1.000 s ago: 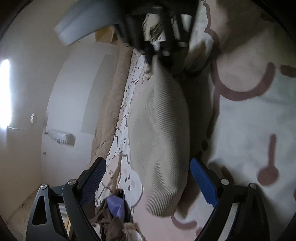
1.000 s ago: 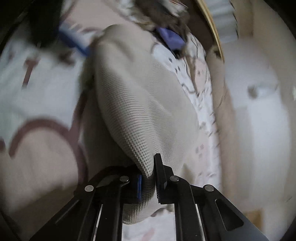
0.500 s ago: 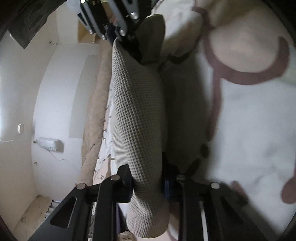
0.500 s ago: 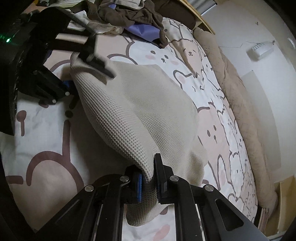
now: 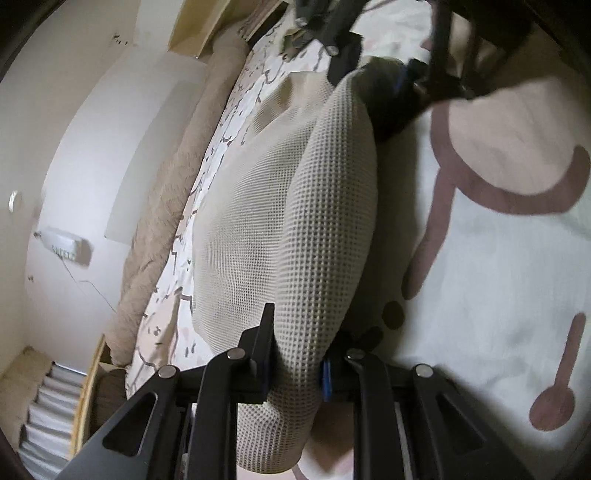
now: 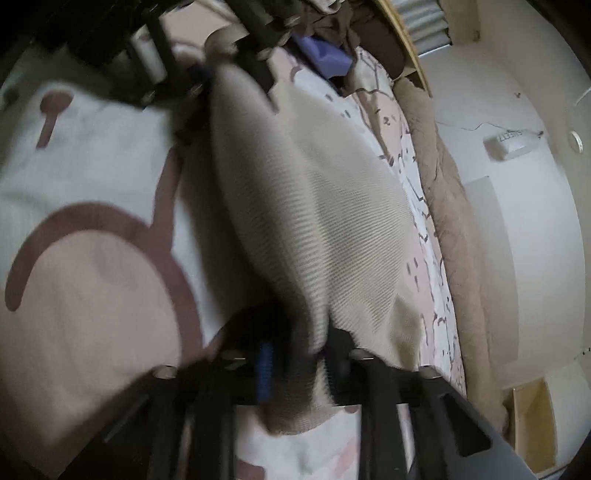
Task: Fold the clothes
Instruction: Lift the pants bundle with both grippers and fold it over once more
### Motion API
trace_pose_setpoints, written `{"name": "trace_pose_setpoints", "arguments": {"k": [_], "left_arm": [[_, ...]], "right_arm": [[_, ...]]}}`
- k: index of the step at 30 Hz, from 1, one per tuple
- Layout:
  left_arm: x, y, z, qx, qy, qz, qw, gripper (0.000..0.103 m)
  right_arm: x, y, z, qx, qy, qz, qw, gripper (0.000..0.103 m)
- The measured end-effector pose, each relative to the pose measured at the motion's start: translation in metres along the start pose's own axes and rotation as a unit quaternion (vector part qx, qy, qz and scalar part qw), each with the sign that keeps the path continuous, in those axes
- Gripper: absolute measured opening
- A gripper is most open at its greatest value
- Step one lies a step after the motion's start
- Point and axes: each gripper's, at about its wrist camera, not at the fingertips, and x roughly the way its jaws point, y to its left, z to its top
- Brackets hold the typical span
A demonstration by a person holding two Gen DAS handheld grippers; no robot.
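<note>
**Waffle garment stretched between two claws over bed**

Left claw (image 5: pixel 295 354) closing, pads pinching one end of the beige waffle-knit garment (image 5: pixel 295 221). Right claw (image 6: pixel 299 354) opening, the other end between its jaws; blurred, contact unclear. Garment hangs above the bear-print bedspread (image 5: pixel 498 277).

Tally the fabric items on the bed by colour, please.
Beige waffle-knit garment: 1
Bear-print bed cover: 1
Tan fuzzy blanket: 1
Purple cloth: 1
Dark olive-brown clothes in the pile: count unclear
Total: 4 countable items
</note>
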Motion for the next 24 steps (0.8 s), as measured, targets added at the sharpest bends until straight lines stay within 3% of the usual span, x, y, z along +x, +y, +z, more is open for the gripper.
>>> {"name": "trace_pose_setpoints", "arguments": {"k": [5, 12, 13, 15, 17, 23, 24], "left_arm": [[0.001, 0.008, -0.003, -0.028, -0.002, -0.017, 0.9995, 0.019], [0.002, 0.018, -0.002, -0.058, -0.002, -0.036, 0.9976, 0.019], [0.001, 0.019, -0.002, -0.062, -0.002, -0.038, 0.9974, 0.019], [0.005, 0.025, -0.003, -0.075, -0.003, -0.046, 0.9961, 0.019], [0.008, 0.03, -0.004, -0.088, -0.005, -0.056, 0.9945, 0.019], [0.012, 0.042, -0.004, -0.113, -0.007, -0.071, 0.991, 0.019], [0.013, 0.042, -0.005, -0.111, -0.007, -0.069, 0.9914, 0.02]], "right_arm": [[0.002, 0.008, 0.002, -0.009, 0.016, -0.061, 0.998, 0.028], [0.004, 0.027, -0.006, -0.13, -0.017, -0.099, 0.986, 0.03], [0.004, 0.028, -0.009, -0.142, -0.02, -0.103, 0.984, 0.032], [0.003, 0.027, -0.014, -0.161, -0.028, -0.114, 0.98, 0.05], [0.003, 0.022, -0.016, -0.161, -0.033, -0.117, 0.979, 0.059], [0.024, 0.013, -0.009, -0.162, -0.016, -0.108, 0.981, 0.057], [0.027, 0.013, -0.009, -0.164, -0.015, -0.109, 0.98, 0.042]]}}
